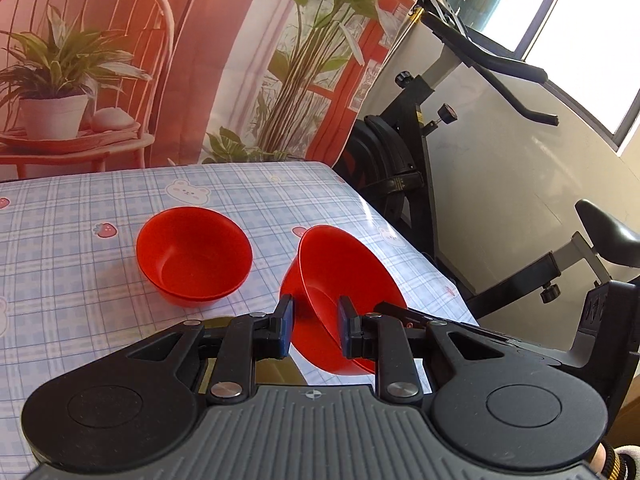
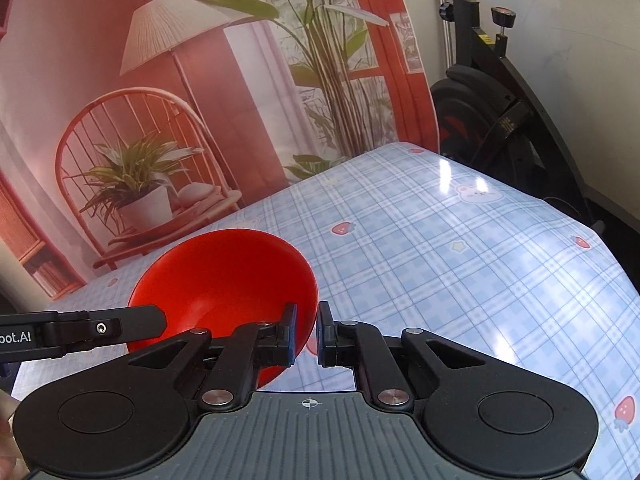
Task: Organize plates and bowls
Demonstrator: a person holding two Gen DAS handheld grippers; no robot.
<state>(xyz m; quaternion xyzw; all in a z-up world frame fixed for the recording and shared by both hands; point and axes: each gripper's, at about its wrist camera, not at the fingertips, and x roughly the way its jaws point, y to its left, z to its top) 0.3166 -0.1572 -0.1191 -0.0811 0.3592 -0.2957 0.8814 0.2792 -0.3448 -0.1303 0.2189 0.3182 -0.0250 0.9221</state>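
Our right claw (image 2: 307, 330) pinches the near rim of a tilted red bowl (image 2: 224, 280), fingers nearly together with the wall between them. Our left claw (image 1: 314, 322) stands partly spread around that same bowl's (image 1: 340, 276) rim, and we cannot tell whether its pads touch. On the checked tabletop (image 1: 80, 264), left of it and well apart, sits a stack of red bowls (image 1: 194, 254), upright.

Right gripper (image 2: 307, 330) pinches the near rim of a tilted red bowl (image 2: 224, 280), jaws nearly closed on the wall. Left gripper (image 1: 315, 326) is parted w/ one finger (image 1: 285, 324) outside & one inside the same bowl.
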